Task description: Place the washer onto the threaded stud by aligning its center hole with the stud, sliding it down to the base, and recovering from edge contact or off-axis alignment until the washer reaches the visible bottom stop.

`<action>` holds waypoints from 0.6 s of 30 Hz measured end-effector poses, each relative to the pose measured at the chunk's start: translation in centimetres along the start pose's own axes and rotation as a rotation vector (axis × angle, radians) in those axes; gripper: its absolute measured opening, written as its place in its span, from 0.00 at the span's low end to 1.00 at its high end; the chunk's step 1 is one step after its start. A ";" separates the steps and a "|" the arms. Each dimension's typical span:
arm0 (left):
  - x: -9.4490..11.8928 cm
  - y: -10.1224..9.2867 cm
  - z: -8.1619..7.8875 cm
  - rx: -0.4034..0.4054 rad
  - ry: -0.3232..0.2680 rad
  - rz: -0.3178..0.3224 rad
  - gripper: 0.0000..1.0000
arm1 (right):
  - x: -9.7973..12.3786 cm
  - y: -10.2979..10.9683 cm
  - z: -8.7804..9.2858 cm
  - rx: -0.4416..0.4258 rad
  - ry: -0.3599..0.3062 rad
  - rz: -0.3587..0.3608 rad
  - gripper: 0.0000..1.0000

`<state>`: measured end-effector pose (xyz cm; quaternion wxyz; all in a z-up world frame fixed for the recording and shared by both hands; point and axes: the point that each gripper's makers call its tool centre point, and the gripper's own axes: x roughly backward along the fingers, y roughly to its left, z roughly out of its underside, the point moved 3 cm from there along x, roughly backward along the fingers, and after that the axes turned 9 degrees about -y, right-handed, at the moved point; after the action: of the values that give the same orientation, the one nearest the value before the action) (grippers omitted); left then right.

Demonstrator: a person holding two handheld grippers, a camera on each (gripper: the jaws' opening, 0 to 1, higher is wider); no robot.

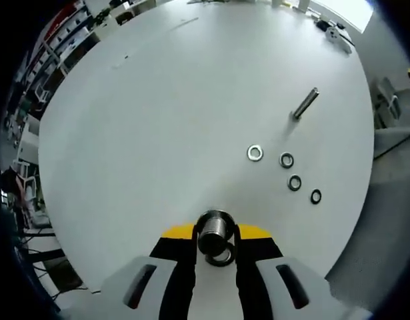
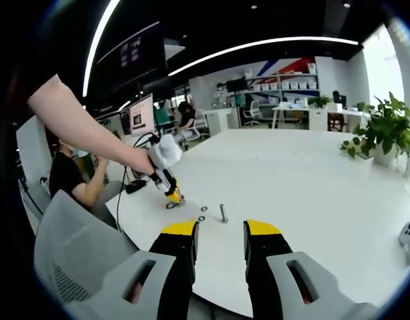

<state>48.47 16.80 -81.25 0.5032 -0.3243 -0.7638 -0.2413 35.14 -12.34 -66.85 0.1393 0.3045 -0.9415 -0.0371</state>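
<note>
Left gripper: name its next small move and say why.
Probably hold steady and ease the washer fully down the stud. The left gripper is clamped on the stud, and the washer sits tilted at its base, apparently not yet flat. Four spare washers lie beyond.

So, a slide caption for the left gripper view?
Left tool shut on a stud with a washer; four washers and another stud lie on the white table.

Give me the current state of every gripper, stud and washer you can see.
left gripper: shut on a threaded stud.
threaded stud: held, a dark washer on it.
second stud: lying loose on the white table.
four loose washers: flat on the table, untouched.
right gripper: open, empty.
</note>
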 end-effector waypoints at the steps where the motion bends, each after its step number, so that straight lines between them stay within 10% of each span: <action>1: -0.1 0.0 0.1 0.000 0.000 -0.001 0.19 | 0.0 0.0 0.0 -0.001 0.002 -0.002 0.30; 18: -0.5 -0.2 0.1 0.030 -0.011 -0.009 0.20 | 0.0 0.0 0.2 -0.008 0.008 -0.004 0.29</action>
<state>48.40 16.60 -81.73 0.5027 -0.3147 -0.7715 -0.2302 35.09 -12.31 -67.01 0.1441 0.3058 -0.9403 -0.0400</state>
